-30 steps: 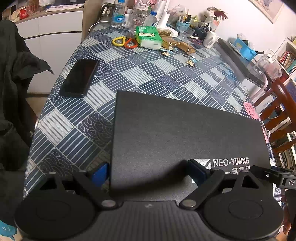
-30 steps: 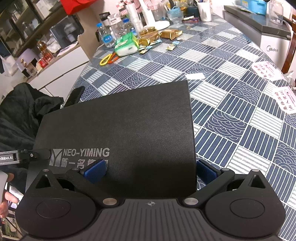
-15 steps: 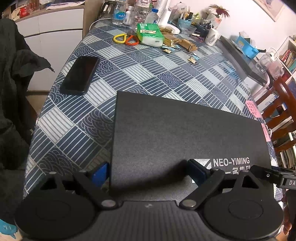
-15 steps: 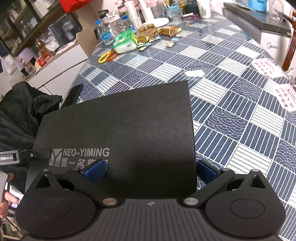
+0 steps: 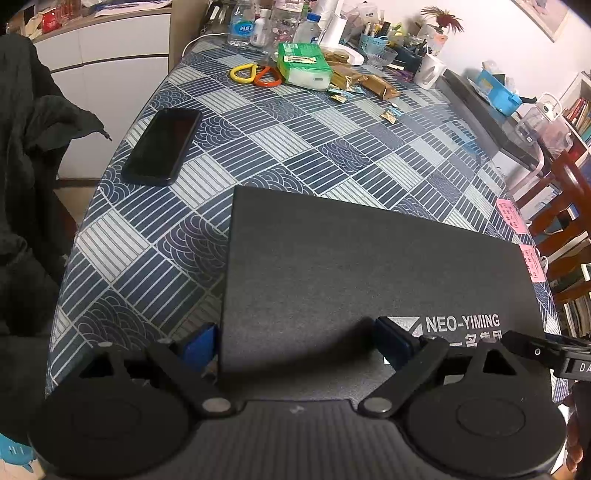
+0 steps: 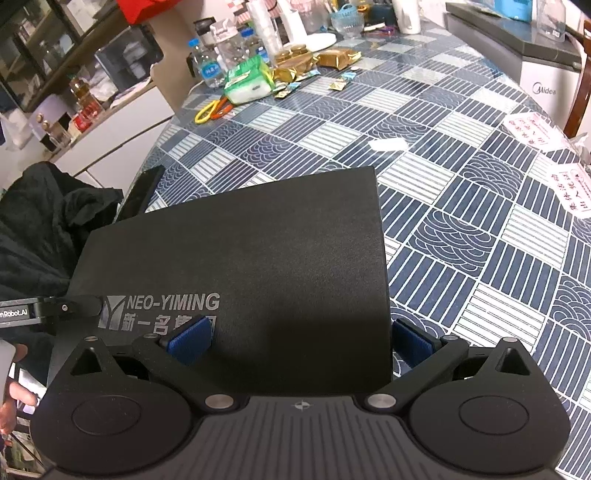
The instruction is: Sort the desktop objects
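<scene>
A flat black box printed NEO-YIMING (image 5: 369, 266) lies near the table's front edge; it also shows in the right wrist view (image 6: 258, 258). My left gripper (image 5: 299, 345) straddles the box's left near corner, one blue pad beside the left edge and one over the top. My right gripper (image 6: 301, 338) straddles the right near corner the same way. Both stand wide open and I cannot tell if they press on the box. A black phone (image 5: 162, 146) lies at the table's left edge.
At the far end are a green tissue pack (image 5: 303, 66), yellow and orange rings (image 5: 255, 74), gold packets (image 5: 362, 83), bottles (image 5: 240, 22), a white mug (image 5: 428, 70). Pink notes (image 6: 532, 129) lie at the right edge. A dark jacket (image 5: 26, 147) hangs left.
Both views have drawn back and tilted slightly toward the table's far end. The box keeps the same place between the pads; nothing was gripped or released.
</scene>
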A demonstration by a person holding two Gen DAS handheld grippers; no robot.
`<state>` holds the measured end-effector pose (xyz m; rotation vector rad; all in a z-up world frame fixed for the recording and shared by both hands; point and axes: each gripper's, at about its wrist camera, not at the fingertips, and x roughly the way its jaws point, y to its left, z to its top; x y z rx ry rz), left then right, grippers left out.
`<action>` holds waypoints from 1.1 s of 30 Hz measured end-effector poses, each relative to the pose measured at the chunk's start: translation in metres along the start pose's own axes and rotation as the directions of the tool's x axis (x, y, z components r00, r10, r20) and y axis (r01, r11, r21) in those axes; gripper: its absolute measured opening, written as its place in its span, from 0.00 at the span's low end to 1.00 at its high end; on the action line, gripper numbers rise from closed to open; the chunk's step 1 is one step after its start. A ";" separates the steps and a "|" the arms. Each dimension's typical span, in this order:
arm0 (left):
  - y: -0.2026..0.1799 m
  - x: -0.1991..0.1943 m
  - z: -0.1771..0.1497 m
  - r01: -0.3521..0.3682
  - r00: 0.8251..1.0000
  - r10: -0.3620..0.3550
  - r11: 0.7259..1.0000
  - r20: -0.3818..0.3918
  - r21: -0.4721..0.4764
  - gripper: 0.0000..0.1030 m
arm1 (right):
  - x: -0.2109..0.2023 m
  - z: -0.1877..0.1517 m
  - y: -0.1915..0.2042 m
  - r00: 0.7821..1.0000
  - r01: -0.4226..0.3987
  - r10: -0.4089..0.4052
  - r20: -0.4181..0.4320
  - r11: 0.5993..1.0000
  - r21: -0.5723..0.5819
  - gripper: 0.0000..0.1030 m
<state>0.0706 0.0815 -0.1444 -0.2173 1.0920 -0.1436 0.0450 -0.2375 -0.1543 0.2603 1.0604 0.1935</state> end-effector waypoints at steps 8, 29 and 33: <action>0.002 0.000 0.000 0.001 1.000 -0.001 1.000 -0.002 -0.028 1.00 | -0.001 -0.003 -0.001 1.000 -0.007 0.007 0.014 1.000 -0.004 1.00; 0.004 0.002 0.003 -0.009 1.000 0.008 0.998 -0.013 -0.064 1.00 | -0.002 -0.007 -0.002 0.999 -0.014 0.015 0.034 1.000 -0.004 1.00; 0.003 0.002 0.003 -0.012 1.000 0.012 0.998 -0.007 -0.060 1.00 | -0.002 -0.007 -0.002 0.999 -0.015 0.016 0.036 1.000 -0.004 1.00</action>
